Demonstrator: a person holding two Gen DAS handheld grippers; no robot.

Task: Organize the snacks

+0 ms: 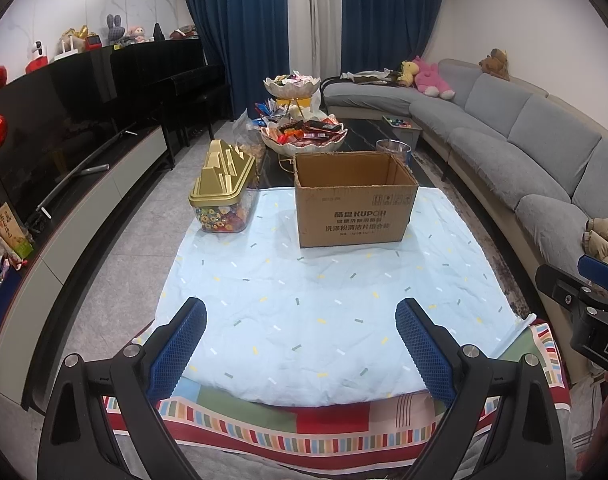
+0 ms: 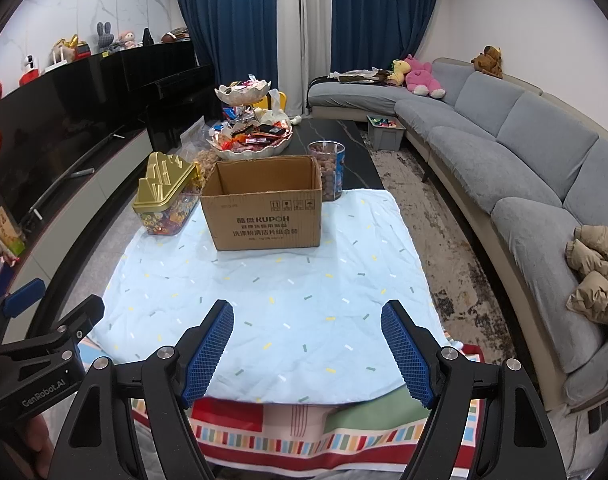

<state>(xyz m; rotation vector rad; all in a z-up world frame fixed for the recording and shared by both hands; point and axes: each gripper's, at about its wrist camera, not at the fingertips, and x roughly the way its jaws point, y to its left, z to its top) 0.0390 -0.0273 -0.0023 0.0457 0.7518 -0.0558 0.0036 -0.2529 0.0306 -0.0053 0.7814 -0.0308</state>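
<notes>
An open brown cardboard box (image 1: 353, 200) (image 2: 264, 204) stands empty-looking on a pale blue cloth (image 1: 323, 300) (image 2: 272, 296). Left of it sits a clear candy jar with a gold lid (image 1: 224, 192) (image 2: 166, 196). Behind the box a two-tier white bowl stand (image 1: 304, 136) (image 2: 250, 136) is heaped with wrapped snacks. A clear tub of brown snacks (image 2: 327, 168) (image 1: 393, 150) stands behind the box's right corner. My left gripper (image 1: 302, 344) is open over the cloth's near edge, holding nothing. My right gripper (image 2: 307, 348) is likewise open and empty.
A grey curved sofa (image 2: 503, 152) with plush toys runs along the right. A black TV and low cabinet (image 1: 64, 152) line the left. A striped mat (image 1: 304, 428) lies under the cloth. A grey bin (image 2: 385, 132) sits on the floor by the sofa.
</notes>
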